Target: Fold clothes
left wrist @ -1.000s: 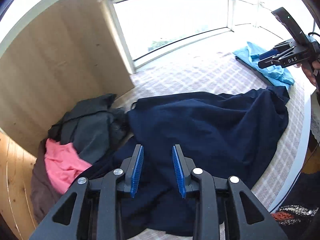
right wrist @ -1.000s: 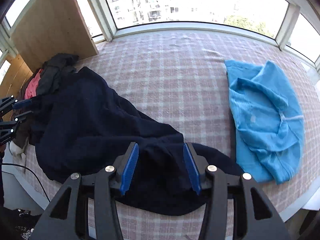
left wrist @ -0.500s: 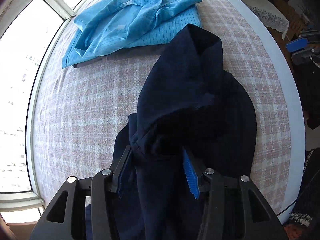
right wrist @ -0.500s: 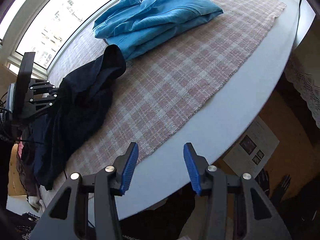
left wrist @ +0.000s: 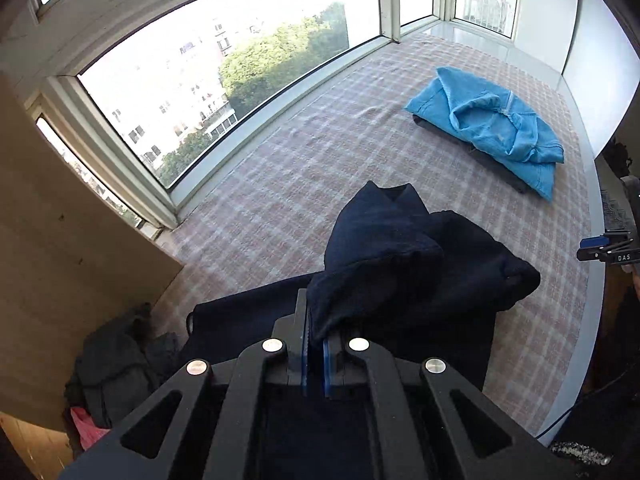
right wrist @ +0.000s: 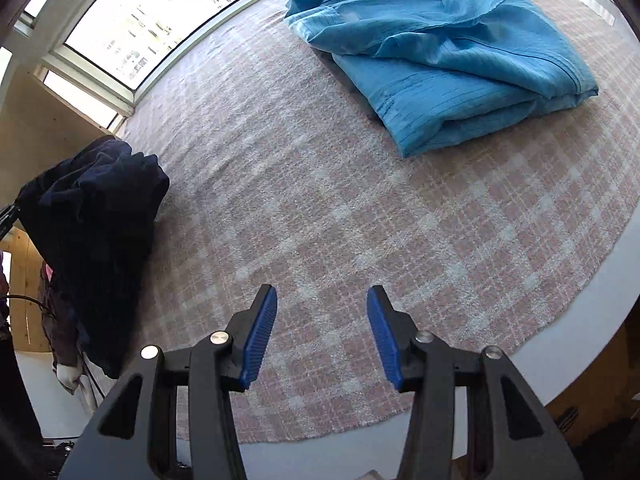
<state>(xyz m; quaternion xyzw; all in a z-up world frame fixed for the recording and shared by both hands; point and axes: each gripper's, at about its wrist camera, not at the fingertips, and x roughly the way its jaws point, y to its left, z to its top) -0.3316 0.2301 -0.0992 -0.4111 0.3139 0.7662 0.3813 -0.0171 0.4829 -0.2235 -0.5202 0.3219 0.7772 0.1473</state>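
The left gripper has just been closing and now pinches a bunched edge of the dark navy garment, its blue pads pressed nearly together with cloth caught between them. The rest of that garment droops from the grip onto the checked cloth that covers the table, with part of it trailing back toward the pile of dark and pink clothes at the left. The right gripper hangs over a bare stretch of the checked cloth near the table edge, its jaws partly apart with nothing between them. A folded blue garment lies well apart on the far side of the table, apparently finished.

The step in hand looks like picking up the navy piece to spread it before folding. The next move likely calls for the free right gripper to find a second edge or corner of the navy fabric, so the two can pull it flat across the open middle of the table, clear of the blue one.
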